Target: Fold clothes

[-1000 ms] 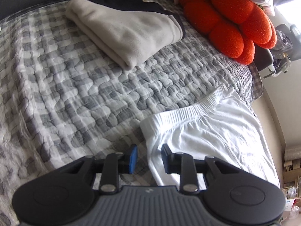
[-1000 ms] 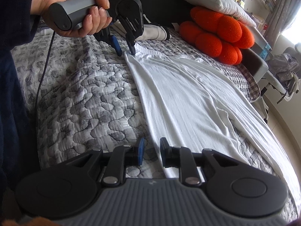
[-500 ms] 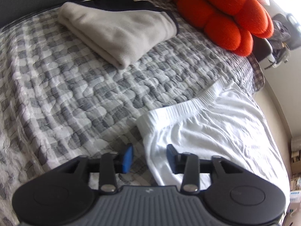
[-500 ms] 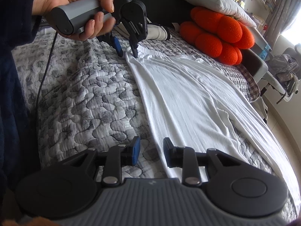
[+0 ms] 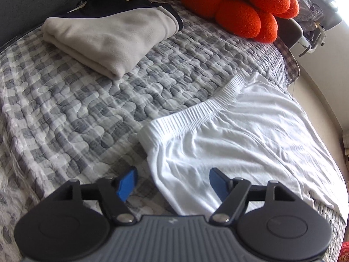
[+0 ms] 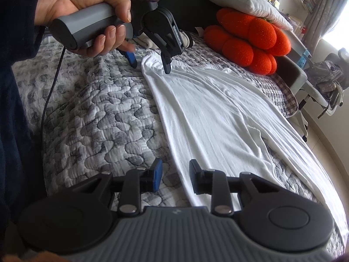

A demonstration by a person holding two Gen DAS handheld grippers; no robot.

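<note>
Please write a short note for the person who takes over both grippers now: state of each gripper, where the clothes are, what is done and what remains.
Left gripper: fingers opening, astride the waistband corner of the white trousers, not gripping.
Right gripper: fingers apart, over the same side edge further down the leg, nothing held.
The trousers lie spread flat on the quilted bed cover, legs running toward the bed's edge.
Done: a beige garment lies folded near the orange cushion.
Left: the trousers are unfolded; probably grasp that edge and fold across.

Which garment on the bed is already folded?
The beige fleece, a neat stack beside the orange cushion. The white trousers lie spread flat, waistband beneath the opening left gripper.
</note>
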